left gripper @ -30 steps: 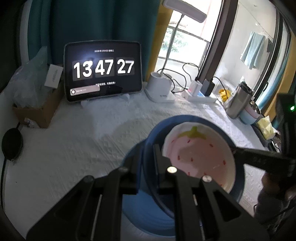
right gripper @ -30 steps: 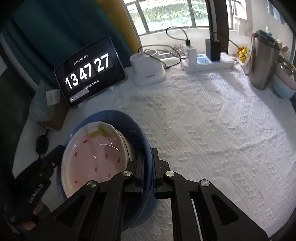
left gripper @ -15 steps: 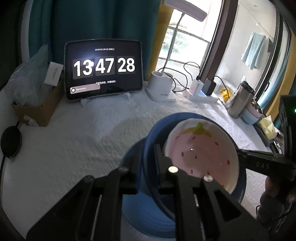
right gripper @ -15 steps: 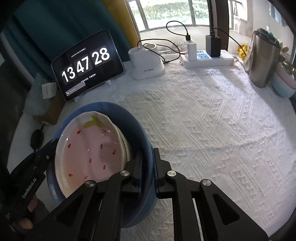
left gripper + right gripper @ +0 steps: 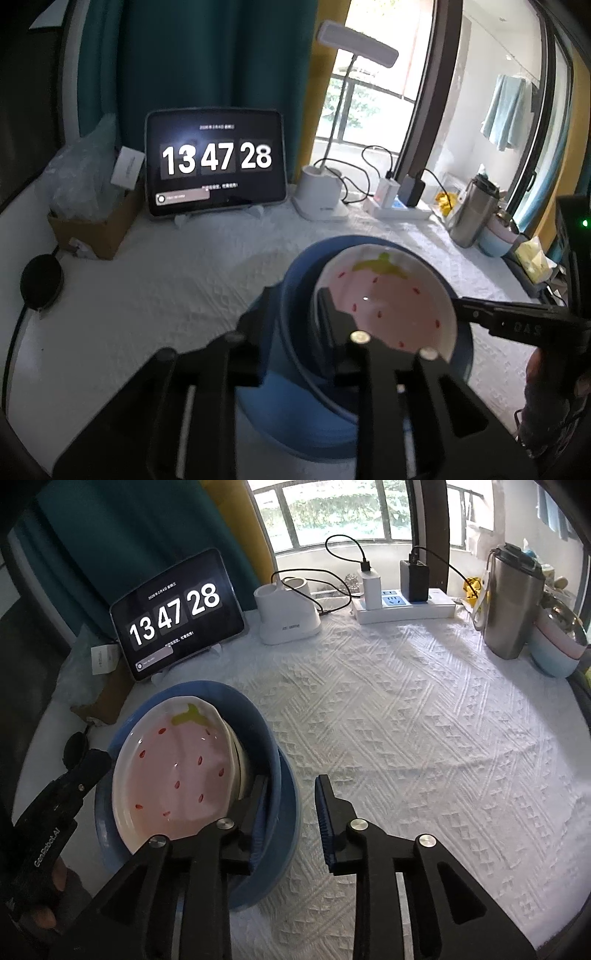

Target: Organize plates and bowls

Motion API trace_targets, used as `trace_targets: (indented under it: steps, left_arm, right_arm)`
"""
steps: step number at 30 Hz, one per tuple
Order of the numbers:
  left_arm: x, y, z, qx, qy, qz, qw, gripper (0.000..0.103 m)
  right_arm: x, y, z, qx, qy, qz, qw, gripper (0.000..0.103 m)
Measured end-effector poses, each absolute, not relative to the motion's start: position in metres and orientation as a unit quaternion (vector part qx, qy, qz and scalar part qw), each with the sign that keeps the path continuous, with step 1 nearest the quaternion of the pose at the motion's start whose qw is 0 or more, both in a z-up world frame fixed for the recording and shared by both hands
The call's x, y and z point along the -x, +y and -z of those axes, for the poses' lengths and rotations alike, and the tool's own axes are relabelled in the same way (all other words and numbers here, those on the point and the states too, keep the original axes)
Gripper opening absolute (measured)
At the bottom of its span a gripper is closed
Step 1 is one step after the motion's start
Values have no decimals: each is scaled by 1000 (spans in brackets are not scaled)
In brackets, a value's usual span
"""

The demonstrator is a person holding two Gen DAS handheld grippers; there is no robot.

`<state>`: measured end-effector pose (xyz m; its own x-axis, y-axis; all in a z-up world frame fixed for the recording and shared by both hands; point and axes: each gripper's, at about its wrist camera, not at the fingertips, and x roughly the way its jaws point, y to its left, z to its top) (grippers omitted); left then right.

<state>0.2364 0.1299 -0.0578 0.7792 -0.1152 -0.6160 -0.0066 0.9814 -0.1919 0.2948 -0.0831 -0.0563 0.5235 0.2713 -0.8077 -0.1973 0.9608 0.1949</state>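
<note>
Two opening hand-held grippers (image 5: 290, 812) (image 5: 295, 325) astride blue bowl (image 5: 258, 716) rim, pads off; tablet (image 5: 177, 614) and lamp base (image 5: 288, 618) beyond.

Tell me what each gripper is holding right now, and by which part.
Nothing is gripped. Both the left gripper and right gripper are opening, each straddling opposite sides of the blue bowl's rim; the strawberry plate sits inside it.

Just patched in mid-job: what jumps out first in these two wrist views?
The strawberry-pattern plate nested in the blue bowl at the near left of the white tablecloth grabs the eye. Both grippers, left and right, straddle the bowl's rim from opposite sides with jaws opening. Behind them, a tablet shows a big clock reading 13 47 28.
</note>
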Motion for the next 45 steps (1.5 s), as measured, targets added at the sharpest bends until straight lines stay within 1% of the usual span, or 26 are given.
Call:
trace_targets:
  steps: [2, 4, 14, 17, 19, 21, 25, 28, 34, 41, 43, 45]
  left_arm:
    - [-230, 129, 55, 95, 327, 25, 940, 34]
    - [-224, 127, 52, 98, 321, 22, 942, 43]
    - [-191, 106, 39, 83, 285, 33, 954, 45]
    - [-183, 97, 38, 77, 277, 40, 957, 50]
    - [-177, 92, 37, 77, 272, 42, 958, 63]
    - [-172, 88, 37, 84, 266, 46, 959, 70]
    - [-163, 82, 39, 93, 263, 50, 959, 82]
    - [-157, 78, 41, 92, 258, 44, 961, 89]
    - [-140, 72, 45, 93, 242, 37, 965, 92]
    - [-118, 58, 44, 75, 218, 34, 973, 93]
    - [-110, 54, 43, 76, 208, 33, 975, 93]
    - [-103, 51, 41, 79, 197, 31, 977, 93]
  right_arm:
    - [-290, -85, 54, -39, 466, -136, 874, 27]
    - [-284, -87, 51, -38, 461, -138, 876, 28]
    - [-257, -103, 43, -24, 432, -121, 893, 30]
    - [-251, -115, 44, -32, 430, -114, 895, 30]
    - [-246, -123, 45, -36, 428, -109, 897, 30]
    - [-242, -131, 45, -40, 425, -103, 898, 30]
    - [-232, -145, 46, -45, 418, -94, 903, 30]
    - [-223, -155, 46, -45, 407, -84, 909, 30]
    - [-202, -171, 42, -34, 376, -70, 923, 30]
    - [-174, -186, 37, -14, 336, -64, 939, 31]
    - [-167, -190, 36, -11, 329, -62, 942, 32]
    - [-159, -194, 36, -6, 321, -58, 945, 35]
